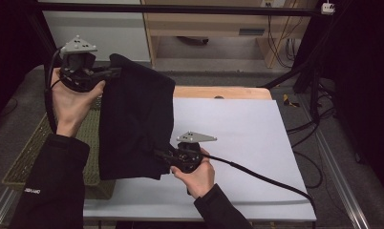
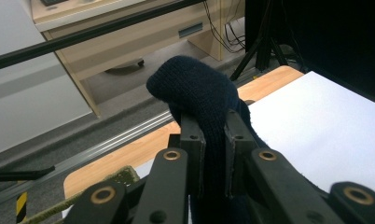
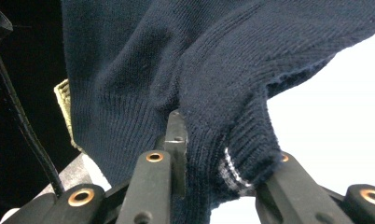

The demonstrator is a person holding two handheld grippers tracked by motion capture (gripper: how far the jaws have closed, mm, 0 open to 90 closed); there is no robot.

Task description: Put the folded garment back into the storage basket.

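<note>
A dark navy knitted garment [image 1: 135, 119] hangs between my two grippers over the left side of the table. My left gripper [image 1: 114, 72], held high at the upper left, is shut on the garment's top edge; in the left gripper view the knit [image 2: 195, 93] bulges up from between the two jaws. My right gripper [image 1: 160, 155], lower and nearer the front, is shut on the garment's bottom corner. In the right gripper view the knit [image 3: 213, 79] covers one jaw, and a ribbed hem with a pale stripe [image 3: 232, 175] shows.
A white sheet [image 1: 238, 143] covers the wooden table [image 1: 218, 91]. An olive woven basket [image 1: 32, 152] sits at the left, partly under the garment. Black frame bars [image 1: 180, 8] and a tripod with cables [image 1: 314, 95] stand behind and to the right.
</note>
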